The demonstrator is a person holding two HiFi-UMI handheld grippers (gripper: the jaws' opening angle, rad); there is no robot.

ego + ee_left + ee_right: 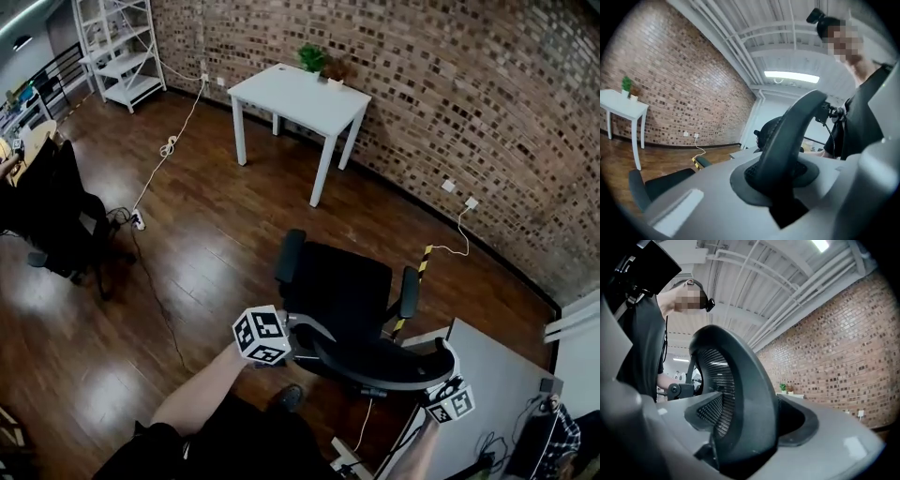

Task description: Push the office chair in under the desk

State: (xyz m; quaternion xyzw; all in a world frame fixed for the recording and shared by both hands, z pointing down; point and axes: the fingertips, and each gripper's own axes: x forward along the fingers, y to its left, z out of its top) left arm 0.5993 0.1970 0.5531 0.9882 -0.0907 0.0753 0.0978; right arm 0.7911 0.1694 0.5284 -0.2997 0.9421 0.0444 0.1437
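Observation:
A black office chair (342,291) stands on the wooden floor just in front of me, its seat pointing away towards the brick wall. My left gripper (302,328) sits on the left end of the grey backrest rim (375,367), and the rim (792,136) fills the gap between its jaws. On the right end, my right gripper (441,364) has the rim and mesh (736,399) between its jaws too. A white desk (300,94) stands by the far wall. Just right of the chair lies the corner of a grey desk (492,375).
A second black chair (56,211) stands at the left. A white cable with a power strip (138,218) crosses the floor. White shelves (117,47) fill the far left corner, and a small plant (311,58) sits on the white desk. My shoe (289,397) is under the chair back.

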